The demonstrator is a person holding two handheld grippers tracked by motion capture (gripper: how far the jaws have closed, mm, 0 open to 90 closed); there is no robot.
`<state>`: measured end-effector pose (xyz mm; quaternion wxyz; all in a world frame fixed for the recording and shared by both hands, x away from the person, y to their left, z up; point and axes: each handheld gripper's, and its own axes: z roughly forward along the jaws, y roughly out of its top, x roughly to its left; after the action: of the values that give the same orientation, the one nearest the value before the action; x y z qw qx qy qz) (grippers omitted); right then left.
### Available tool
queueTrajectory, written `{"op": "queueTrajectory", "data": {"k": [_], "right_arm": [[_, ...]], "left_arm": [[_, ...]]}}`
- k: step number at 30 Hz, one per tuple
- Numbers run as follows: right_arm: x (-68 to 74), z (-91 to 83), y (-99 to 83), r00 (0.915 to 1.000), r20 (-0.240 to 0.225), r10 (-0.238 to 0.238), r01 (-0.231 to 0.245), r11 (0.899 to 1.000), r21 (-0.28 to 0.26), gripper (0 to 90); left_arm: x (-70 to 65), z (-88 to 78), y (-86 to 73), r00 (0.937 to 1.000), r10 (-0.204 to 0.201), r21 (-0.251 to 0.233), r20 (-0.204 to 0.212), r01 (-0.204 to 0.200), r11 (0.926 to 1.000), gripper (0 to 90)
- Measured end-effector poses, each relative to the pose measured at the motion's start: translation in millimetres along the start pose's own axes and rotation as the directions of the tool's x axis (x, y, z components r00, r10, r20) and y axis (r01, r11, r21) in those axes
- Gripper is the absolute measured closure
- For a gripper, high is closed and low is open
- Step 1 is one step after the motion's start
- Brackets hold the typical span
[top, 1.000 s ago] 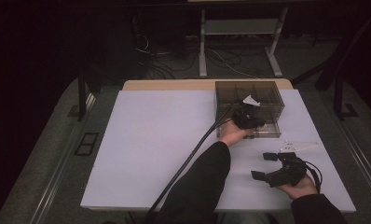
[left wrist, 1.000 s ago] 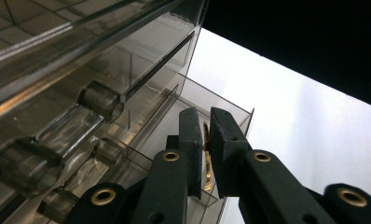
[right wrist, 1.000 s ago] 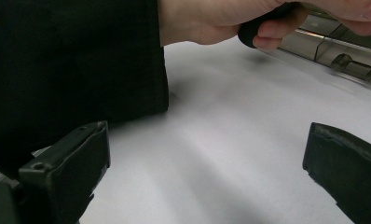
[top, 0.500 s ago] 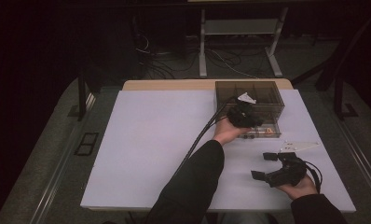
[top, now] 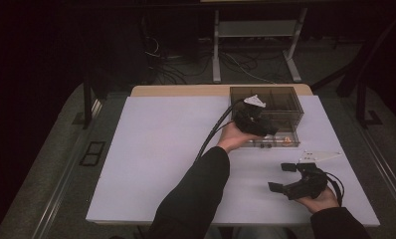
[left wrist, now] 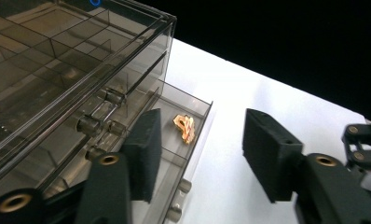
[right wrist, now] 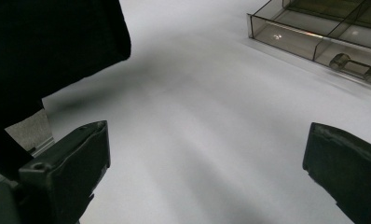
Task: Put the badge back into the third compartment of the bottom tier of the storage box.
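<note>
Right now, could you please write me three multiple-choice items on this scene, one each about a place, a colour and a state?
1. Where does the small orange piece lie?
A. in the pulled-out drawer
B. on the white table top
C. between the right tool's pads

2. What colour is the drawer box?
A. solid red
B. see-through smoky grey
C. bright blue

3. How do the left tool's jaws stand?
A. clamped on the orange piece
C. shut on a drawer knob
B. apart, holding nothing

Answers: 1 A, the left gripper view shows it on the open drawer's floor; 2 B, its dividers show through the walls; 3 B, the pads have just been opening with nothing between them.
</note>
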<state>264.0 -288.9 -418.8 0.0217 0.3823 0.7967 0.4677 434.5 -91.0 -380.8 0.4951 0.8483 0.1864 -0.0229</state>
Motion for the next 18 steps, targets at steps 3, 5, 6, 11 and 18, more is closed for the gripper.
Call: {"op": "queueTrajectory", "data": {"k": [3,5,6,11,18], "right_arm": [[0.1,0.2,-0.2,1.0,-0.001,0.001,-0.001,1.0,-0.003,0.1],[0.2,0.2,-0.2,1.0,-0.001,0.0,0.0,1.0,-0.003,0.1],[0.3,0.3,-0.3,1.0,-0.001,0.0,0.0,1.0,-0.004,0.0],[0.1,0.3,-0.3,1.0,0.0,0.0,0.0,1.0,-0.001,0.0],[0.4,0.7,-0.4,1.0,0.0,0.006,-0.006,1.0,-0.002,0.1]], "left_arm": [[-1.0,-6.6,0.5,1.0,-0.005,-0.002,0.0,0.005,1.0,38.7],[-1.1,-10.5,0.5,1.0,-0.007,0.004,0.005,0.007,1.0,35.2],[-1.2,-12.7,0.6,1.0,0.0,0.013,0.005,0.0,0.9999,33.1],[-3.3,-23.6,0.0,1.0,-0.004,0.017,0.008,0.003,0.9998,24.3],[-6.5,-38.7,-0.1,0.9998,-0.001,0.012,-0.021,0.001,0.9999,6.8]]}}
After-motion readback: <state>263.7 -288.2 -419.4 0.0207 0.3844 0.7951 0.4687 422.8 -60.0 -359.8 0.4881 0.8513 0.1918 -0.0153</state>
